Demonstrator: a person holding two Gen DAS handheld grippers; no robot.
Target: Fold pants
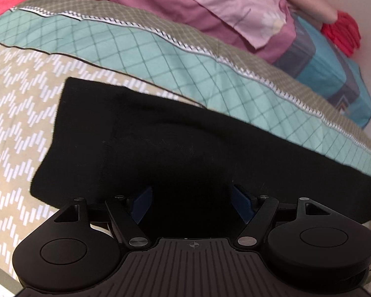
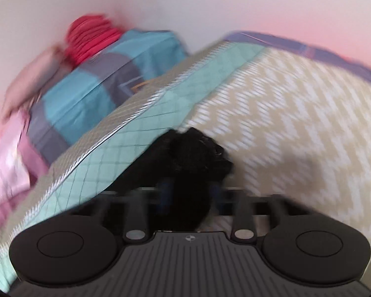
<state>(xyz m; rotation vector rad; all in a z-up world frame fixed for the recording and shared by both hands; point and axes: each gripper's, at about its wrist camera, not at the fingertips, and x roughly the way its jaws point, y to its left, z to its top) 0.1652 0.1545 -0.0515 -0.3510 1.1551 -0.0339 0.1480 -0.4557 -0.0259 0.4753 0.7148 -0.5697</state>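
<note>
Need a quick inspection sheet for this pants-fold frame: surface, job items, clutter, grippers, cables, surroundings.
Surface: bed with a beige zigzag cover, bordered by a teal quilted band.
Job's things: black pants, lying flat across the cover in the left wrist view; bunched in the right wrist view.
Clutter: pink bedding, a blue-grey patchwork pillow and a red knit item at the far edge.
Grippers: left hand-held gripper open, fingers spread over the pants; right hand-held gripper has black fabric between its fingers, but blur hides whether it is clamped.
Cables: nothing seen.
Surroundings: pale wall behind the bed.
</note>
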